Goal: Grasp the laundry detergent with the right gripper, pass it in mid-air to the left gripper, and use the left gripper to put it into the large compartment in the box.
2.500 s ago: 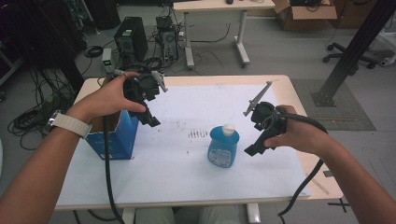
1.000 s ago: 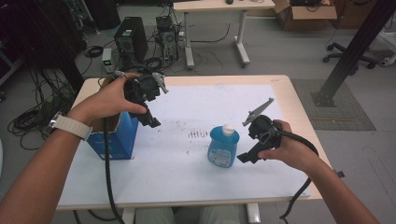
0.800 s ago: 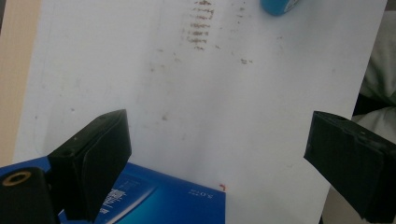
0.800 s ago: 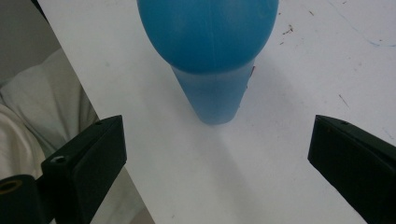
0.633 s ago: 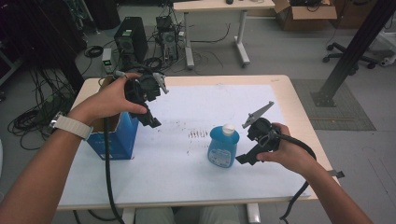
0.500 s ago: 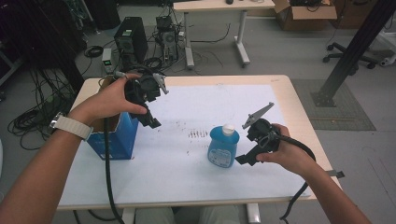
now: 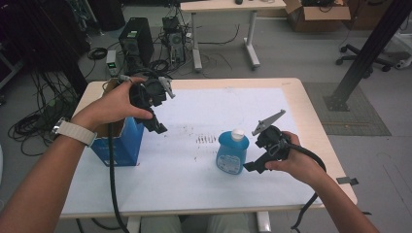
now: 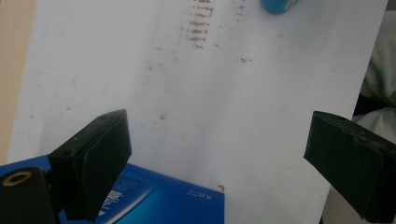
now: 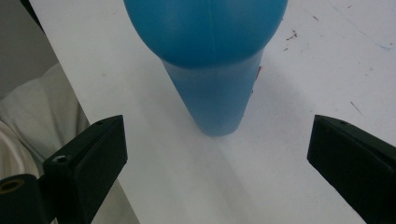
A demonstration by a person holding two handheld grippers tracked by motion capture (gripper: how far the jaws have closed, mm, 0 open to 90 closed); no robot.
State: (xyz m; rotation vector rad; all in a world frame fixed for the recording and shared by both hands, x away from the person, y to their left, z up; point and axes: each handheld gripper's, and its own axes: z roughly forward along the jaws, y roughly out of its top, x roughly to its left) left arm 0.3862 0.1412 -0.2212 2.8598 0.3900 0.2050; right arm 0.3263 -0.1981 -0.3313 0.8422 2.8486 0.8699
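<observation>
A blue plastic bottle (image 7: 231,155) with a white cap (image 7: 237,134) stands upright on the white sheet (image 7: 194,165), right of centre. My right gripper (image 7: 253,167) is low beside the bottle's right side, pointing at its base. In the right gripper view the bottle (image 9: 212,51) rises just ahead of my open right gripper (image 9: 217,144), with nothing between the jaws. My left gripper (image 7: 158,127) hovers above the near corner of an open blue cardboard box (image 7: 119,141) at the table's left. In the left gripper view the left gripper (image 8: 219,140) is open and empty above the box (image 8: 159,200).
The sheet carries dark smudges (image 7: 206,140) near the middle. The wooden table edge (image 7: 316,131) runs close behind my right hand. On the floor beyond are a computer tower (image 7: 136,41), cables, a second table (image 7: 223,6) and a black post (image 7: 367,51).
My right gripper has come down and moved left toward the bottle, ending close beside its lower half. In the last half second it barely shifts. The left gripper stays put.
</observation>
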